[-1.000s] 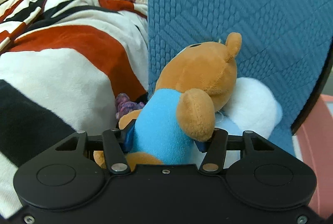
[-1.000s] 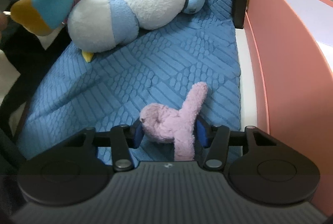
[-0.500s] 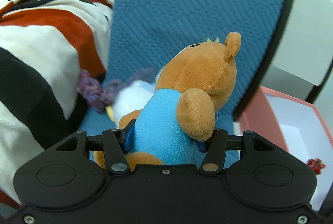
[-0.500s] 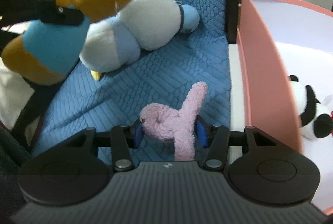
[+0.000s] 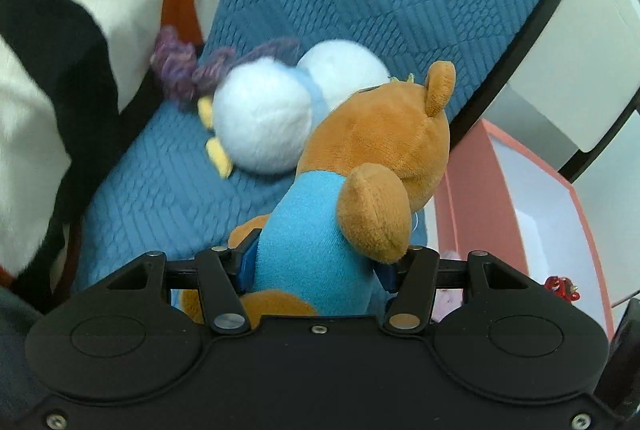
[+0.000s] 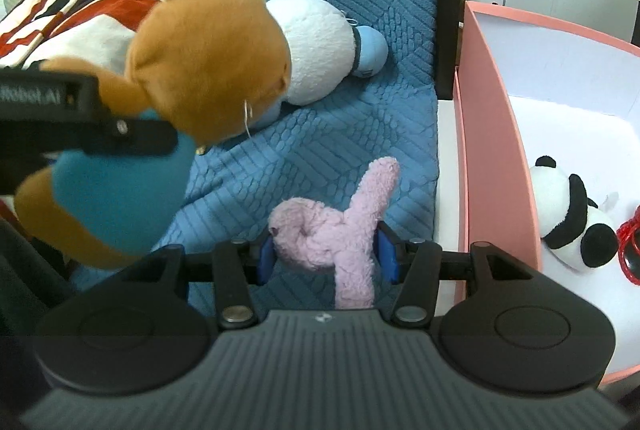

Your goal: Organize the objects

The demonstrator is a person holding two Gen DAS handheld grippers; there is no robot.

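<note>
My left gripper point(image 5: 316, 264) is shut on a brown teddy bear in a blue shirt point(image 5: 320, 234) and holds it above the blue quilted cushion point(image 5: 168, 190). The bear point(image 6: 208, 66) and the left gripper also show at the left of the right wrist view. My right gripper point(image 6: 326, 254) is shut on a small pink plush toy point(image 6: 332, 234), just left of the pink box point(image 6: 488, 158). A white and light-blue plush point(image 5: 264, 118) lies on the cushion; it also shows in the right wrist view point(image 6: 320, 46).
The pink box point(image 5: 468, 182) holds a panda plush point(image 6: 572, 214) and red toy glasses point(image 6: 632, 246). A striped red, white and black blanket point(image 5: 60, 42) lies left of the cushion. A purple yarn-like thing point(image 5: 180, 62) sits by the blanket. White furniture point(image 5: 568, 38) stands behind.
Both grippers moved right toward the pink box with their toys held. The bear now looms closer in the right wrist view, and more of the box interior and panda shows.
</note>
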